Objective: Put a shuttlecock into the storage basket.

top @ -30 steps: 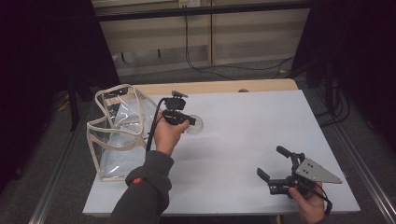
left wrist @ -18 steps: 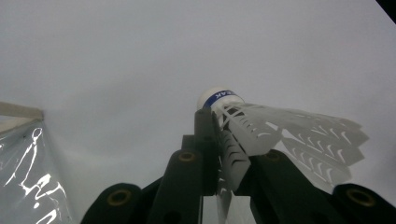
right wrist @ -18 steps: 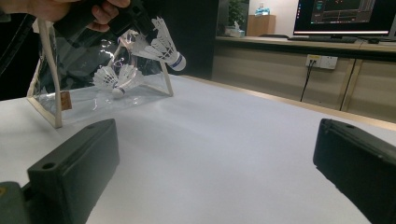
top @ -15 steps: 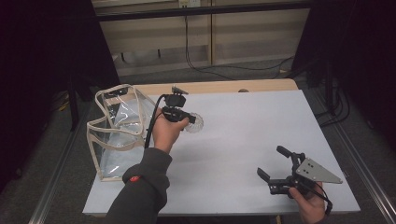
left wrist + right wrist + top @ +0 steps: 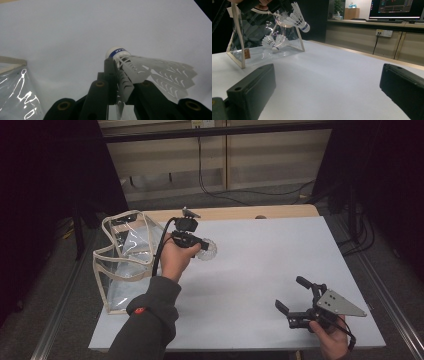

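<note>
Left gripper view: fingers [image 5: 117, 75] on shuttlecock [image 5: 150, 72]

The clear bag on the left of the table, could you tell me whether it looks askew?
Yes: the clear bag lies tipped on its side, mouth toward the table's middle, with a shuttlecock inside. Nothing looks damaged.

Shuttlecocks: two. One white shuttlecock [image 5: 140, 72] with a blue band, clamped at the left; a second shuttlecock [image 5: 274, 41] lying inside the bag, far left.

Clear bags: one, a transparent bag [image 5: 125, 260] with cream edging, left side of the table [image 5: 260, 270].

Grippers: two, the left gripper [image 5: 200, 242] and the right gripper [image 5: 295, 295].
</note>
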